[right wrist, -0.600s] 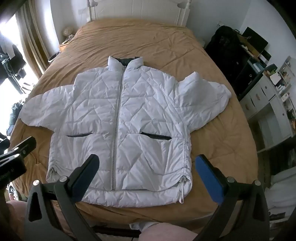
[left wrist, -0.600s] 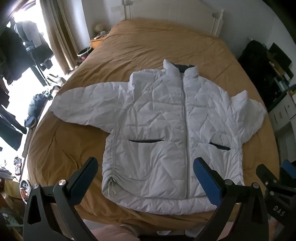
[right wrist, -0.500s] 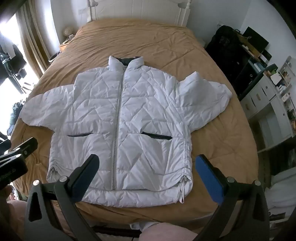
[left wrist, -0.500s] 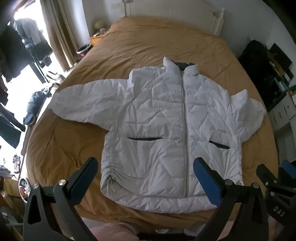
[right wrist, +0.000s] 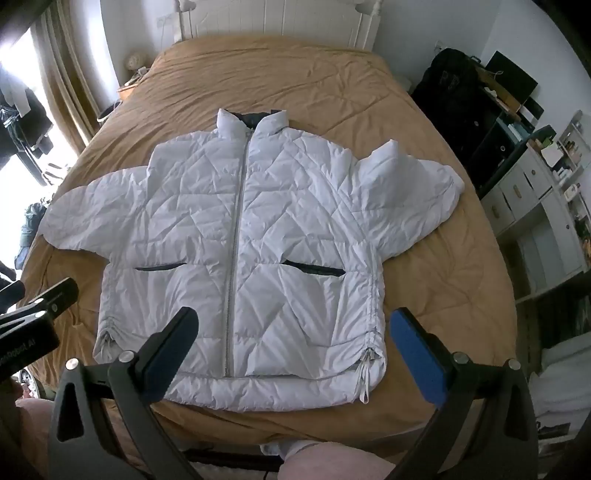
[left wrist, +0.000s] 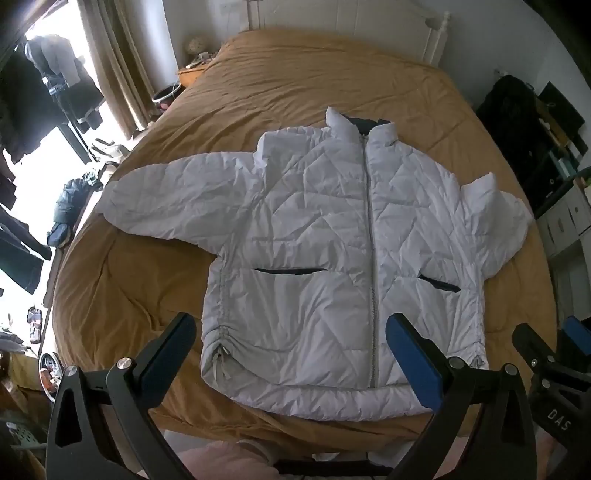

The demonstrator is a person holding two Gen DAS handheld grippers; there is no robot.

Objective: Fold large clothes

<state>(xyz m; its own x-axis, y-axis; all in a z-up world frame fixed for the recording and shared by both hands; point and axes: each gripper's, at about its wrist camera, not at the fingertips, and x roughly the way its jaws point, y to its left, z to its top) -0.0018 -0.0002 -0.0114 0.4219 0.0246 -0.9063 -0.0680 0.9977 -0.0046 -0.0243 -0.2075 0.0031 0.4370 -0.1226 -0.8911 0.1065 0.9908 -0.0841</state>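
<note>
**White puffer jacket spread flat, both grippers wide apart above the hem**

White quilted puffer jacket [left wrist: 332, 240] lies face up on the tan bedspread [left wrist: 277, 85], zipped shut, collar toward the white headboard [right wrist: 277, 18], both sleeves out to the sides. The left gripper [left wrist: 291, 345] hovers near the hem with its jaws spread, holding nothing. The right gripper [right wrist: 293, 338] hangs over the same lower edge, jaws likewise spread and empty. Neither touches the fabric. A white drawer unit [right wrist: 528, 192] stands beside the bed.
</note>
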